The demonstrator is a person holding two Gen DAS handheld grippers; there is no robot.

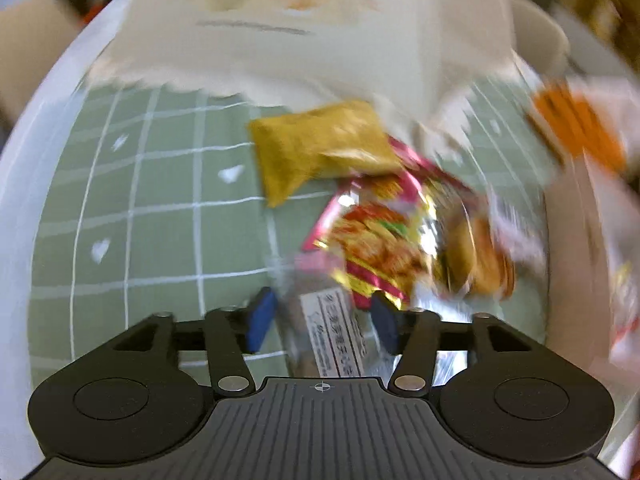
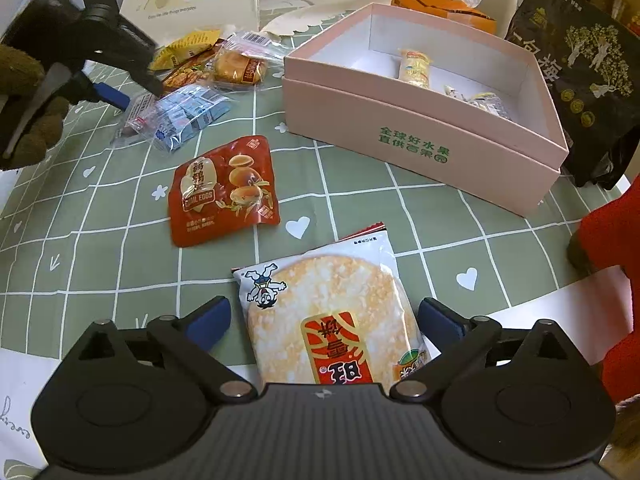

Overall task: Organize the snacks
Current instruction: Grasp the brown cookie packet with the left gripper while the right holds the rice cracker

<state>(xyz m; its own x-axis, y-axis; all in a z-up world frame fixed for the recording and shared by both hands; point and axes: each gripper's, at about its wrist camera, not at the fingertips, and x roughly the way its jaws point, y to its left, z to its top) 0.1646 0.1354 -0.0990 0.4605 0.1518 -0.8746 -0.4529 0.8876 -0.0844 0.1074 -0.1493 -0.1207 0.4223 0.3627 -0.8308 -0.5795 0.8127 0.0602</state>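
My right gripper [image 2: 324, 320] stands w/ both blue pads wide apart, and a flat glossy rice cracker packet [image 2: 320, 312] lies between them on the table; neither pad [image 2: 210, 320] presses on it, small gaps show either side. The pkt is white plastic film printed w/ a round, pebbly golden cracker, a cartoon kid and a red label. Under it runs a sage-green tablecloth [image 2: 100, 248] w/ a white grid and little hearts, smooth and matte. Just beyond sits a red vacuum-formed quail eggs pouch [image 2: 224, 190], crinkled at the edges, lumpy where the eggs bulge. Further left, a clear bag of small blue-and-white sachets [image 2: 180, 116], shiny and wrinkled. Right of centre, a pale pink cardboard box [image 2: 420, 136], rigid, straight-walled, open on top, green print on its front; a few wrapped snacks lie inside on its white floor. Behind it an orange tissue box [image 2: 440, 4], and at far right a big black matte bag [image 2: 576, 68]. My left gripper [image 1: 320, 316] also has its jaws parted; a clear wrapper w/ a white printed label [image 1: 332, 332] lies in the gap, and the view's too blurred to tell if a pad touches it. Past that, a crinkly foil pack in red, gold and pink [image 1: 376, 240] and a mustard-yellow pillow-shaped packet [image 1: 320, 148], both on the cloth, overlapping at one corner.
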